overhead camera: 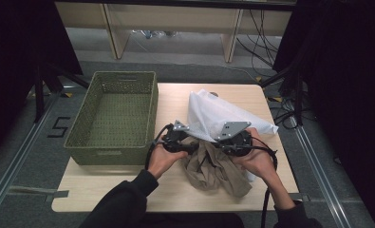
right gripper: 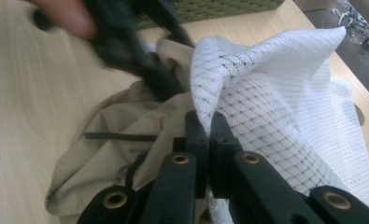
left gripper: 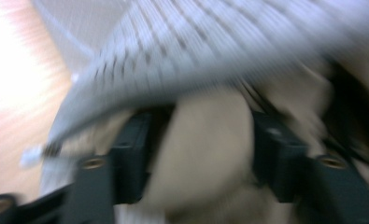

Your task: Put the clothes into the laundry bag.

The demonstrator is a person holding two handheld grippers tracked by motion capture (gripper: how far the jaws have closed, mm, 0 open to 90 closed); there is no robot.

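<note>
Right gripper (right gripper: 209,140) is seen with its black jaws pressed together on the edge of the white mesh laundry bag (right gripper: 285,107), so the bag's mouth is held up above the wooden table (overhead camera: 175,194). Left gripper (left gripper: 201,158) is seen with its jaws apart, and a fold of the tan garment (left gripper: 205,149) sits between them; whether it is pinched cannot be told, because that picture is blurred. The garment lies bunched on the table just at the bag's mouth, partly under the mesh. If the fold is not gripped well, it could slip out and drop back on the table. If the mesh is pulled too hard, the mouth could fall shut. From the high view, a green woven basket (overhead camera: 113,116) is shown beside the bag. From the right gripper view, the mesh pinch is shown up close.
</note>
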